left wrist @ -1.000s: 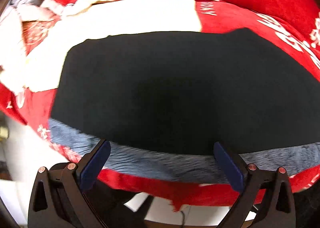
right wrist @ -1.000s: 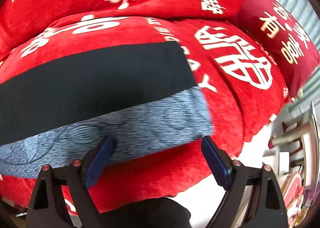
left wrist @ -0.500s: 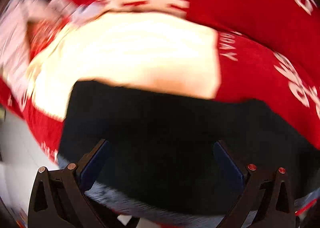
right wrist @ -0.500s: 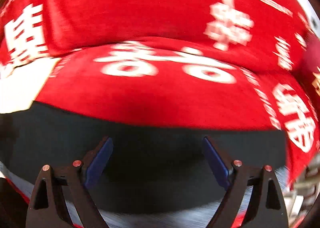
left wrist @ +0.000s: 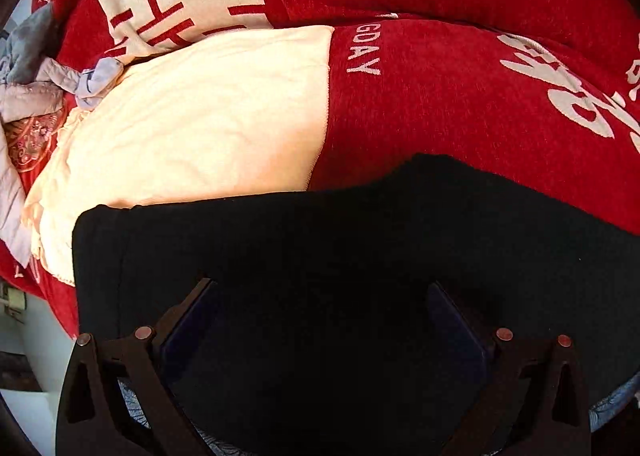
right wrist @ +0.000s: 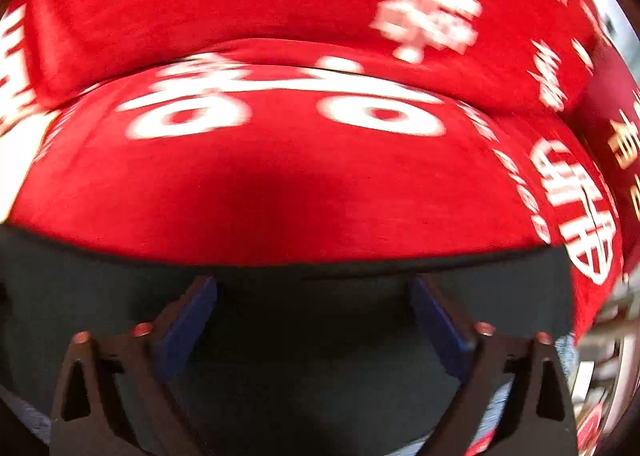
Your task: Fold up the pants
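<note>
Pants [left wrist: 360, 256], black, lie spread flat on the red cover [left wrist: 460, 108] with white lettering; I see them filling the lower half of both wrist views. A cream cloth [left wrist: 192, 128] sits just beyond the pants, touching their far edge on the left. My left gripper [left wrist: 320, 296] hangs over the pants with its jaws released, wide apart, nothing pinched. My right gripper [right wrist: 314, 292] has just been opening its jaws; they stand wide over the pants near their far edge, gripping nothing.
</note>
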The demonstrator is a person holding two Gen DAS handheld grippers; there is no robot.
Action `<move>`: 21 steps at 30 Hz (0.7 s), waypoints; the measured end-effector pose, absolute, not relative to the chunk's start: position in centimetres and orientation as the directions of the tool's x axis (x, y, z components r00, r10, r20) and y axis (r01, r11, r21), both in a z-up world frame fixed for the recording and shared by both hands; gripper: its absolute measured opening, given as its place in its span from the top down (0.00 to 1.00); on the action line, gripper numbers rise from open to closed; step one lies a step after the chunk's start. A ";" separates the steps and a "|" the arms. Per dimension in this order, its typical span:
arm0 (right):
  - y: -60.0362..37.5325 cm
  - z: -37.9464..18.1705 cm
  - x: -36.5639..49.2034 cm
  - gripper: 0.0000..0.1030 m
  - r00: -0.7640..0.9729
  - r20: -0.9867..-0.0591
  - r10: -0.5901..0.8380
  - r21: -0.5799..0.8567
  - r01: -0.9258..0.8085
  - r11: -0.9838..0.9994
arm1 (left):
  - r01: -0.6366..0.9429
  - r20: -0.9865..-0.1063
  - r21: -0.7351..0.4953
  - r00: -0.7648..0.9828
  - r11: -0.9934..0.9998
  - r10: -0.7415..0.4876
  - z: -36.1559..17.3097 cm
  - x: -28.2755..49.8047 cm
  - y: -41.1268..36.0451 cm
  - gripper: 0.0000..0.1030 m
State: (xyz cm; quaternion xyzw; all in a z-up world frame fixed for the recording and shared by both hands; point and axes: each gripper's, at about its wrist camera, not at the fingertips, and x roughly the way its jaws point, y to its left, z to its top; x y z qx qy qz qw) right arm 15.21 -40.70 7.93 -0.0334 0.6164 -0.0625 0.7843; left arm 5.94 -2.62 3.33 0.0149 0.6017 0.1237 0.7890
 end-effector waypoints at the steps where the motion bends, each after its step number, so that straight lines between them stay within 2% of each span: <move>1: -42.5 7.8 15.3 0.01 0.232 -0.962 -0.142 -0.128 0.076 0.989 | -0.172 -0.946 0.165 0.250 0.971 0.205 3.3 5.9 -2.1 0.00; 6: -49.8 7.0 14.9 0.00 0.211 -0.970 -0.119 -0.080 0.184 0.980 | -0.175 -0.947 0.140 0.264 0.975 0.183 2.9 5.8 -0.1 0.00; 8: -50.5 7.0 14.6 0.01 0.216 -0.970 -0.108 -0.069 0.180 0.981 | -0.189 -0.946 0.140 0.266 0.972 0.187 3.0 5.7 1.0 0.00; 11: -49.8 8.7 14.1 0.00 0.215 -0.957 -0.195 -0.159 0.175 0.972 | -0.215 -0.928 0.170 0.292 0.962 0.230 4.0 4.6 2.9 0.00; 13: -49.3 10.4 12.6 0.00 0.255 -0.954 -0.157 -0.115 0.171 0.978 | -0.242 -0.925 0.142 0.313 0.960 0.216 4.7 2.8 4.7 0.00; 16: -47.7 12.0 9.8 0.00 0.282 -0.957 -0.069 -0.040 0.108 0.993 | -0.284 -0.920 0.117 0.331 0.952 0.212 4.9 -0.2 7.2 0.00; 21: -43.4 11.7 5.8 0.00 0.285 -0.958 -0.040 -0.062 -0.069 0.996 | -0.426 -0.932 0.073 0.292 0.902 0.213 3.5 -5.2 12.8 0.00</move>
